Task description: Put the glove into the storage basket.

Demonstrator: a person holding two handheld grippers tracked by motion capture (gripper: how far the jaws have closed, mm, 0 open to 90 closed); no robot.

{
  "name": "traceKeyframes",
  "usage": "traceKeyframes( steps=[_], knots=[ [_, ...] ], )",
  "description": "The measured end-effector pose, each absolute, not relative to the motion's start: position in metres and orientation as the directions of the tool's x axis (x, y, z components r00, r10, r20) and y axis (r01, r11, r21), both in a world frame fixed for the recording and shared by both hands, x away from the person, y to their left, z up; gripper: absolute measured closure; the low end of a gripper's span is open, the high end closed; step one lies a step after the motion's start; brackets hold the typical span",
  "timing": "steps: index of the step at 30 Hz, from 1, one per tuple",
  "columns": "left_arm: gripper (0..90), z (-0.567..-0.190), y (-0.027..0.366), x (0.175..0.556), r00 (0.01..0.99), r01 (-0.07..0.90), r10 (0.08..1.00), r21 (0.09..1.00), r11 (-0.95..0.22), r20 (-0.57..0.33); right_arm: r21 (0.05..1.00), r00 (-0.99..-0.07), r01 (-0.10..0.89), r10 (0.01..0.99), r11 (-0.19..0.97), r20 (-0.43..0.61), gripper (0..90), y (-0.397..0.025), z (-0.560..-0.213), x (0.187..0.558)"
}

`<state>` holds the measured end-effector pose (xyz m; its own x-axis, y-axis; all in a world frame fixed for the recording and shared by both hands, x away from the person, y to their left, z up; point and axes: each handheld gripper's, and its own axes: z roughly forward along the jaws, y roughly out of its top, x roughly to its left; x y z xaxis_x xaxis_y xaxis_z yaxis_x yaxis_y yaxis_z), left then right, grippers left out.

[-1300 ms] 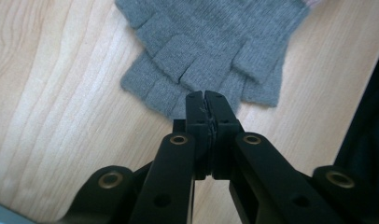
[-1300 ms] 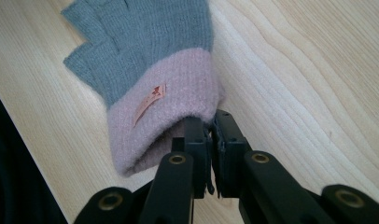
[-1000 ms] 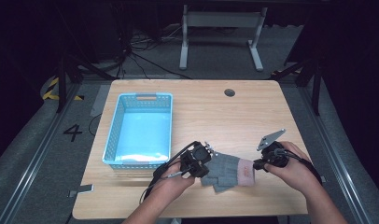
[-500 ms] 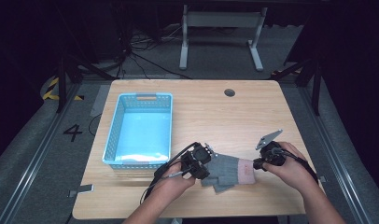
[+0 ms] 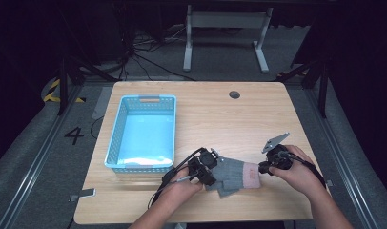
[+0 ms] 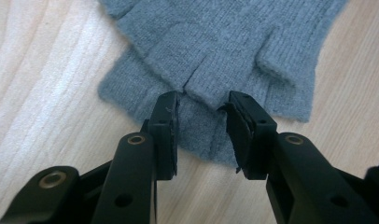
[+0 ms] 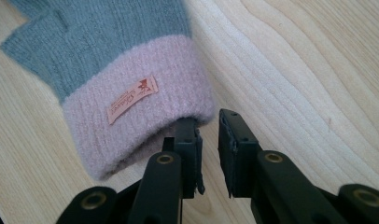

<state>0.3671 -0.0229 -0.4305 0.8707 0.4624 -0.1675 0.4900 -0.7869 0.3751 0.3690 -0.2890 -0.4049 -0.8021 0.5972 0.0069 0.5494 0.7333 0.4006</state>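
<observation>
A grey knitted fingerless glove (image 5: 229, 175) with a pink cuff (image 5: 251, 174) lies flat on the wooden table (image 5: 220, 119) near its front edge. My left gripper (image 5: 211, 172) is at the glove's finger end. In the left gripper view it (image 6: 201, 100) stands open, its jaws straddling the edge of the grey knit (image 6: 215, 51). My right gripper (image 5: 262, 168) is at the cuff end. In the right gripper view it (image 7: 208, 122) is open by a narrow gap, one jaw tucked at the cuff's (image 7: 131, 121) mouth, and bare wood shows between the jaws. The cuff carries a small orange label (image 7: 131, 99).
A light blue plastic basket (image 5: 116, 129) stands on the table's left half, close to my left hand. A round cable hole (image 5: 234, 94) sits near the far edge. Beyond the table are a metal stand (image 5: 225, 28) and floor cables.
My right gripper has edged slightly left, closer to the cuff. The glove and my left gripper stay where they were.
</observation>
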Motion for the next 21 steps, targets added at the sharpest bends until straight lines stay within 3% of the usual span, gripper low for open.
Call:
traceKeyframes(
  steps=[5, 11, 21],
  knots=[
    [68.3, -0.43, -0.028, 0.364, 0.881, 0.473, 0.444, 0.367, -0.801, -0.165, 0.396, -0.806, 0.544, 0.593, 0.74, -0.001, 81.0, -0.286, -0.407, 0.368],
    [83.3, -0.427, -0.032, 0.362, 0.89, 0.454, 0.432, 0.359, -0.816, -0.145, 0.393, -0.802, 0.547, 0.598, 0.74, -0.01, 85.5, -0.284, -0.407, 0.367],
    [86.0, -0.409, -0.032, 0.35, 0.904, 0.423, 0.41, 0.378, -0.823, -0.119, 0.424, -0.79, 0.556, 0.613, 0.715, 0.004, 87.9, -0.286, -0.398, 0.364]
  ],
)
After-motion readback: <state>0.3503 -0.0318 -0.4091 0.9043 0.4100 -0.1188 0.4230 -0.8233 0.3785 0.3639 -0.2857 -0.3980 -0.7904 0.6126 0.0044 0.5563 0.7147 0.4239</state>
